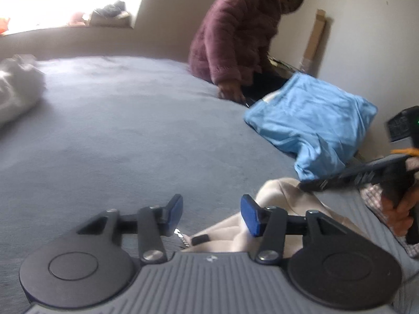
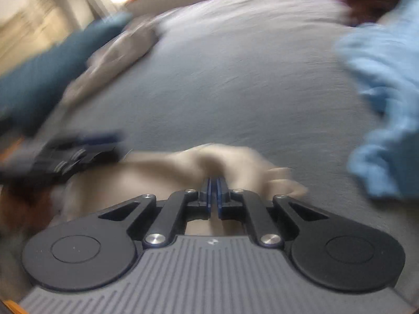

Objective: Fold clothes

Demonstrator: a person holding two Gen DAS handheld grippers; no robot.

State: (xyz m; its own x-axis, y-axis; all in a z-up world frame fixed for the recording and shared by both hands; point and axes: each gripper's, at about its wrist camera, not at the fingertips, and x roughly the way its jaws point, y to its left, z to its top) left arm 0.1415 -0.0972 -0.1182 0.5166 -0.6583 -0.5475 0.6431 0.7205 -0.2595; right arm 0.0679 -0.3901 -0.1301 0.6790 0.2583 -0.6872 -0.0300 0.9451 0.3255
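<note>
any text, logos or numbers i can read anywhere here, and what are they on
No words or numbers can be read.
Small white emblem on the left tool's grey body: a mark only, no letters.
The same emblem on the right tool.
White print by the cream garment: too small and blurred to read.

Left gripper (image 1: 211,216) fingers apart, nothing between; right gripper (image 2: 214,192) fingers pressed together, tilted downward.
</note>
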